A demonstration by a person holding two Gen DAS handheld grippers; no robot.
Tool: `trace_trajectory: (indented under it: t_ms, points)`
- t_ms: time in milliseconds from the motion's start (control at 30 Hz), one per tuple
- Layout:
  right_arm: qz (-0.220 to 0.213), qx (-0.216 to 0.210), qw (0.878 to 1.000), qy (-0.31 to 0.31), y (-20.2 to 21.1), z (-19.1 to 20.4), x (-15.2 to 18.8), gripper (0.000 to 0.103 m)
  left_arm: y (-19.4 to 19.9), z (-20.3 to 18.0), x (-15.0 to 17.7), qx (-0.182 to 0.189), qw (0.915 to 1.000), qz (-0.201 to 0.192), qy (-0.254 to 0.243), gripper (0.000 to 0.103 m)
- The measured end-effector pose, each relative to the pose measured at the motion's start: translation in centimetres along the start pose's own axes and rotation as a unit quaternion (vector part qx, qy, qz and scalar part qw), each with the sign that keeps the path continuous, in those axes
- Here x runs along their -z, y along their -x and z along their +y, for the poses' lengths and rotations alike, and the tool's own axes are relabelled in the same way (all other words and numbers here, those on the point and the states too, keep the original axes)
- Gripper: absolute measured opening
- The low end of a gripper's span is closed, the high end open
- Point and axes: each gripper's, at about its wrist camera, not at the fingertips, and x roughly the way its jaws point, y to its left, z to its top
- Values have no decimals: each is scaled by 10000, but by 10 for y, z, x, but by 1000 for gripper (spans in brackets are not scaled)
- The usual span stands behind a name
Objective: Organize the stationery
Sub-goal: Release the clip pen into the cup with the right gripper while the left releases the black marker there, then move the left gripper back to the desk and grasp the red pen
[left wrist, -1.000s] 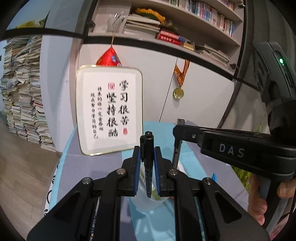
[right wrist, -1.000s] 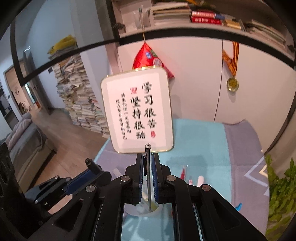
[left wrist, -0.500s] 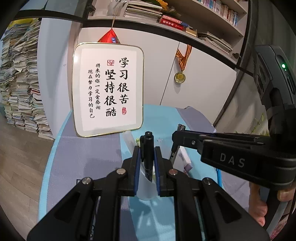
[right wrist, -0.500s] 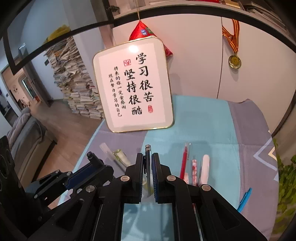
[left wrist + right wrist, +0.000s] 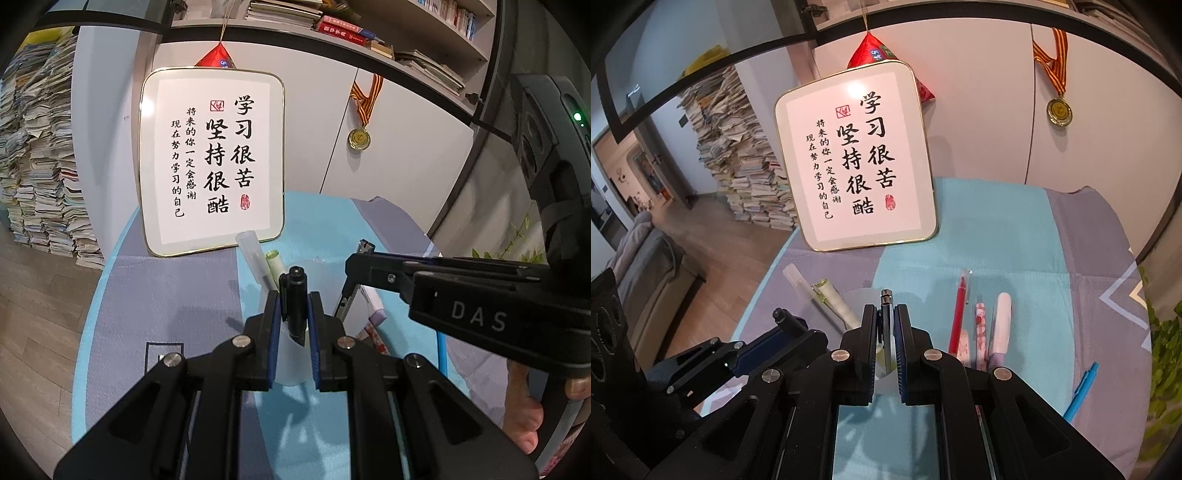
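A black marker [image 5: 295, 295] is clamped upright between the closed jaws of the left gripper [image 5: 293, 306], above a translucent cup [image 5: 291, 363] on the blue-and-grey table [image 5: 177, 295]. A slim dark pen [image 5: 885, 325] is pinched by the right gripper [image 5: 885, 325], fully closed, over the same cup. Further right, a red pen [image 5: 960, 310] and a white pen [image 5: 1001, 325] are seen lying flat.

wall: white cabinets [image 5: 388, 147] | floor: wood [image 5: 738, 251] | shelves: books [image 5: 332, 26] | sofa: grey [image 5: 646, 258]
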Motion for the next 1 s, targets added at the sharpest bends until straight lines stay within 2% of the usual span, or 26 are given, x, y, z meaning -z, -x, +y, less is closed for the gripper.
trace_trajectory:
  t_ms: [233, 367, 633, 833, 1000]
  points:
    - [-110, -225, 9996, -130, 10, -3, 3, 10, 3, 2, 0, 4, 10000, 1, 60, 13]
    - [-186, -221, 9994, -170, 19, -5, 6, 10, 9, 5, -2, 5, 9998, -78, 161, 25]
    - [-395, -138, 9986, -313, 46, -22, 14, 10, 27, -1, -4, -52, 9995, -287, 118, 28]
    - [-149, 221, 9975, -650, 45, -57, 35, 10, 37, -26, 0, 185, 9990, -350, -208, 26]
    - [252, 361, 9953, -867, 30, -82, 57, 10, 23, -58, 13, 541, 9967, 28, -608, 26]
